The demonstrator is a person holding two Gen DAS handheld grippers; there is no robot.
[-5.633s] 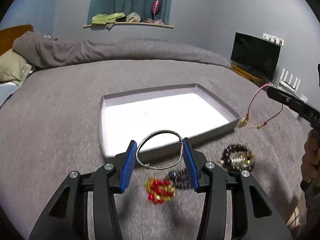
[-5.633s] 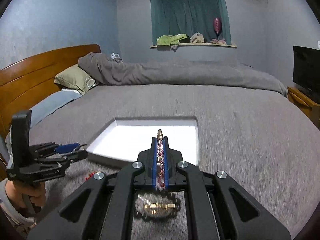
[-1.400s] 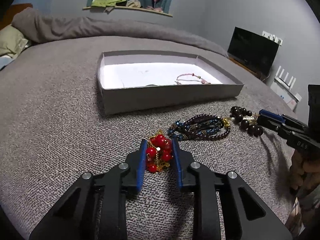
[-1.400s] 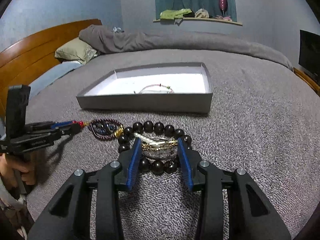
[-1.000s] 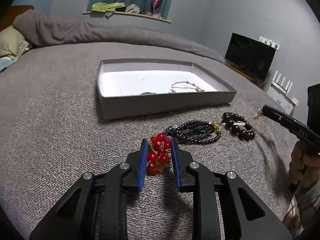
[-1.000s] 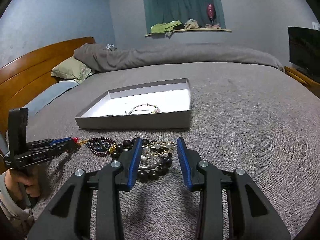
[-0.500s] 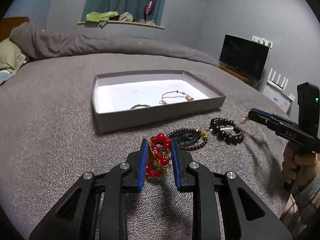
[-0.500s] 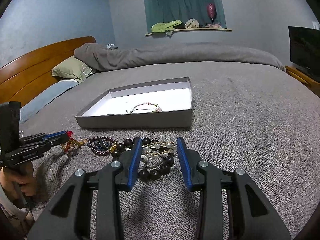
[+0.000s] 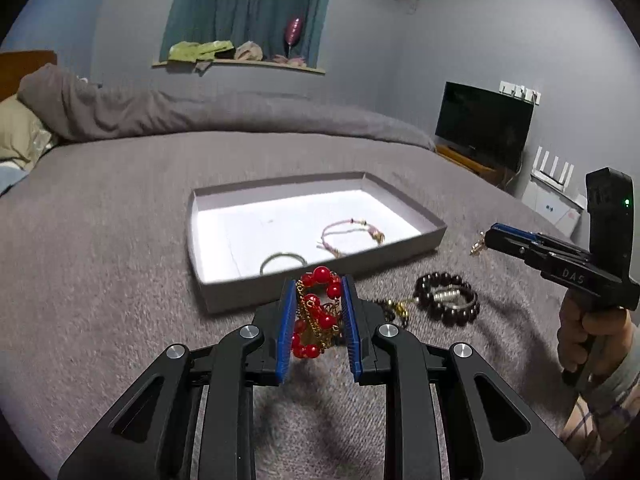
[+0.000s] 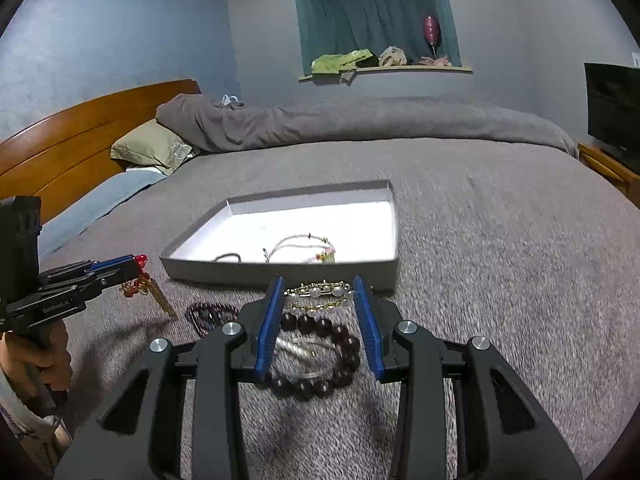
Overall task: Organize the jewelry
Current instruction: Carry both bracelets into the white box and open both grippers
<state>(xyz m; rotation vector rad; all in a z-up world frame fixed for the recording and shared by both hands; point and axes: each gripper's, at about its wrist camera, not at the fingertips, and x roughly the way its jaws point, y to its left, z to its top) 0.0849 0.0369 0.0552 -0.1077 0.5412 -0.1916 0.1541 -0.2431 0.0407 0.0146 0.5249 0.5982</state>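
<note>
Glossy red beads on gold metal chain (image 9: 316, 312) contrast with the rough, matt grey cloth bedspread (image 9: 100, 240). The shallow grey cardboard tray (image 9: 320, 276) looks matt, and the large dark round beads (image 10: 320, 384) shine smoothly.

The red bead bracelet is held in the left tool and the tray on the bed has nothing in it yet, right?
Not quite: the left tool does hold the red bead bracelet, but the tray already holds a pink cord bracelet and a thin bangle, per the left wrist view.

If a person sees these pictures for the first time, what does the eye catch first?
Probably the red bead and gold chain bracelet, lifted between the blue pads of the left gripper. Next, the shallow grey box with bright white floor on the grey bed, and the pearl and gold bracelet held by the right gripper.
</note>
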